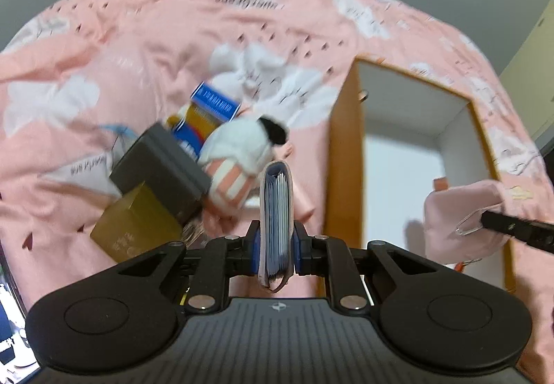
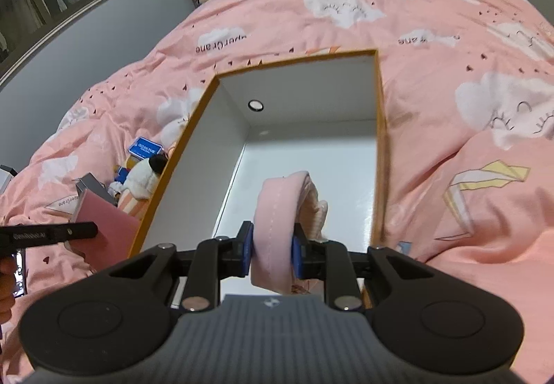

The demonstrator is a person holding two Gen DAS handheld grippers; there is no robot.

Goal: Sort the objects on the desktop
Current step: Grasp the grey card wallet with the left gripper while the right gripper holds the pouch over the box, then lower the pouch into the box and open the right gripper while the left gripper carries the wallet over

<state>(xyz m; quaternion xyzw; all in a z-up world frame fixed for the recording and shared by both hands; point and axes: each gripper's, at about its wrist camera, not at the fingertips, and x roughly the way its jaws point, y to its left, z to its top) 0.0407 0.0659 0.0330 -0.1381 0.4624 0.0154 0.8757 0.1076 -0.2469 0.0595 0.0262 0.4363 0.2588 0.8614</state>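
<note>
left fingers [image 1: 277, 254] clamp card wallet [image 1: 277, 211] upright | right fingers [image 2: 271, 254] clamp pink pouch [image 2: 277, 221] over box [image 2: 297, 97]

The left gripper [image 1: 276, 238] tilts steeply downward, its jaws clamped from both sides on a thin pink card wallet [image 1: 277, 211] held edge-up. The right gripper [image 2: 271, 250] tilts downward too, its jaws pinching a soft pink pouch [image 2: 277, 221] that bulges between them.

Soft indoor light, strong fisheye bending, motion blur in left view.
</note>
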